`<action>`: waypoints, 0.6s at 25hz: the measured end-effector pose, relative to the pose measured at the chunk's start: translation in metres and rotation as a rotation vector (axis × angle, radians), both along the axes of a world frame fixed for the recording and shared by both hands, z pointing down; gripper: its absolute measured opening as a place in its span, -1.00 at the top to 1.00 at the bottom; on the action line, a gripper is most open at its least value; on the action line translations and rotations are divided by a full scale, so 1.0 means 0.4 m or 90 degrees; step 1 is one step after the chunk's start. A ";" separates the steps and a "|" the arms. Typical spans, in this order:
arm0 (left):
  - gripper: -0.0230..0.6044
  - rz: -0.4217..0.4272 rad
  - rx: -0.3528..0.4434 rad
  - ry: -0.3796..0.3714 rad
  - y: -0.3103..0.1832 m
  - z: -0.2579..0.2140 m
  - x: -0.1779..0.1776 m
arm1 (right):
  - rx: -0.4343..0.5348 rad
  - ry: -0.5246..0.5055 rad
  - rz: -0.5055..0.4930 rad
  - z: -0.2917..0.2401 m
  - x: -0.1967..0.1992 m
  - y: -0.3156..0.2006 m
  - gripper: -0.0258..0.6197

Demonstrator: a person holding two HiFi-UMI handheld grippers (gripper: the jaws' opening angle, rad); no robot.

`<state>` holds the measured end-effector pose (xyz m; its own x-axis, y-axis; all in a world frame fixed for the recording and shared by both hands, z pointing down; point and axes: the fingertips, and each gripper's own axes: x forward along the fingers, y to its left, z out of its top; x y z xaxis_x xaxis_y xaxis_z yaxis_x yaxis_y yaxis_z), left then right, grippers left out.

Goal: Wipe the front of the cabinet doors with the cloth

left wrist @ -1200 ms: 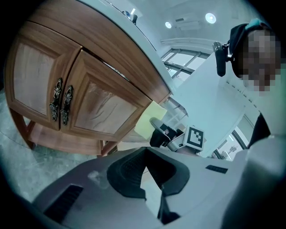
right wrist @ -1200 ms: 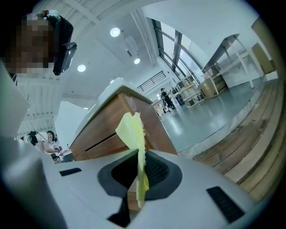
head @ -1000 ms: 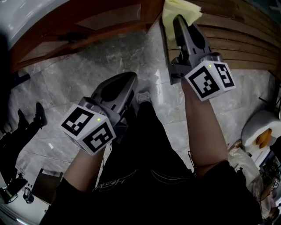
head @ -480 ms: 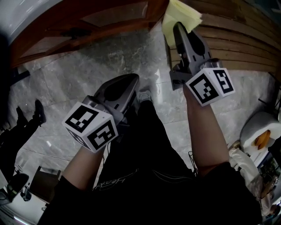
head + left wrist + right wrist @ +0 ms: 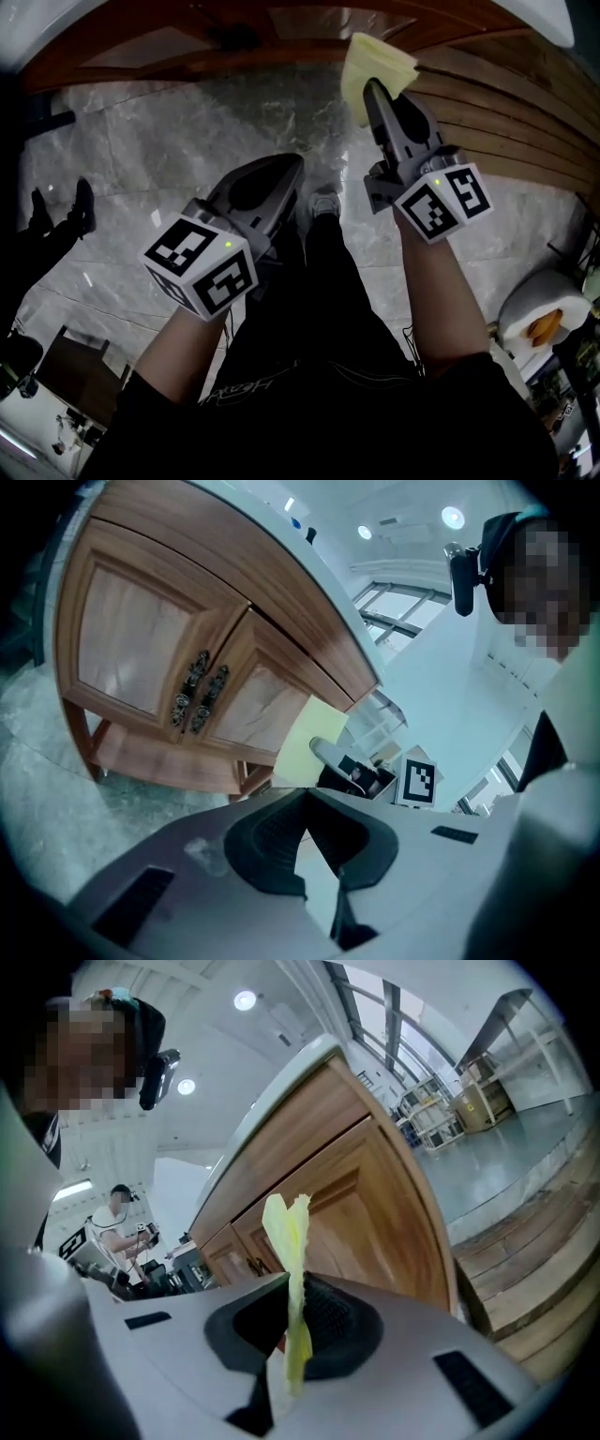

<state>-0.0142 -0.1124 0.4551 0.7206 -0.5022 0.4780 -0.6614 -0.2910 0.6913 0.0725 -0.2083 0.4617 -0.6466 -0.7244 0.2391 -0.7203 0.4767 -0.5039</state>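
The wooden cabinet doors (image 5: 234,42) run along the top of the head view; the left gripper view shows two panelled cabinet doors (image 5: 141,649) with dark metal handles (image 5: 199,691). A yellow cloth (image 5: 375,66) sticks out of my right gripper (image 5: 373,94), which is shut on it just below the cabinet's bottom edge. In the right gripper view the cloth (image 5: 292,1241) stands edge-on between the pads of the right gripper (image 5: 292,1335), with a cabinet door (image 5: 356,1213) close behind. My left gripper (image 5: 277,173) hangs lower over the floor, shut and holding nothing.
Grey marble floor (image 5: 187,131) lies below the cabinet. Wooden slatted steps (image 5: 506,122) rise at the right. A bystander's dark shoes (image 5: 82,206) stand at the left edge. A white container with something orange (image 5: 544,319) sits at the lower right.
The right gripper with the cloth has drawn slightly back from the cabinet's edge. The view has tilted, so the doors now sit higher in the picture. The left gripper barely moved.
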 end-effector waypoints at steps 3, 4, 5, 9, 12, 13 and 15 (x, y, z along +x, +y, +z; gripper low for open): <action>0.91 -0.026 0.000 -0.003 0.008 -0.004 -0.062 | 0.004 0.013 -0.044 0.015 -0.078 0.016 0.79; 0.91 -0.035 -0.001 -0.003 0.014 -0.003 -0.083 | 0.006 0.018 -0.060 0.021 -0.104 0.021 0.79; 0.91 -0.046 -0.003 -0.003 0.020 -0.001 -0.103 | 0.009 0.023 -0.075 0.026 -0.130 0.024 0.79; 0.91 -0.082 -0.009 -0.003 0.045 0.013 -0.177 | 0.028 0.048 -0.115 0.042 -0.210 0.018 0.80; 0.91 -0.112 -0.018 -0.002 0.065 0.030 -0.223 | 0.032 0.066 -0.123 0.067 -0.242 -0.001 0.79; 0.91 -0.122 -0.020 0.000 0.071 0.034 -0.235 | 0.035 0.076 -0.125 0.075 -0.248 -0.008 0.79; 0.91 -0.139 -0.021 0.003 0.082 0.039 -0.257 | 0.048 0.103 -0.125 0.083 -0.257 -0.026 0.79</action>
<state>-0.1170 -0.0794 0.4708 0.5988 -0.6305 0.4938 -0.7032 -0.1187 0.7011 -0.0302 -0.2188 0.4951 -0.7349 -0.6080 0.3005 -0.6780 0.6477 -0.3477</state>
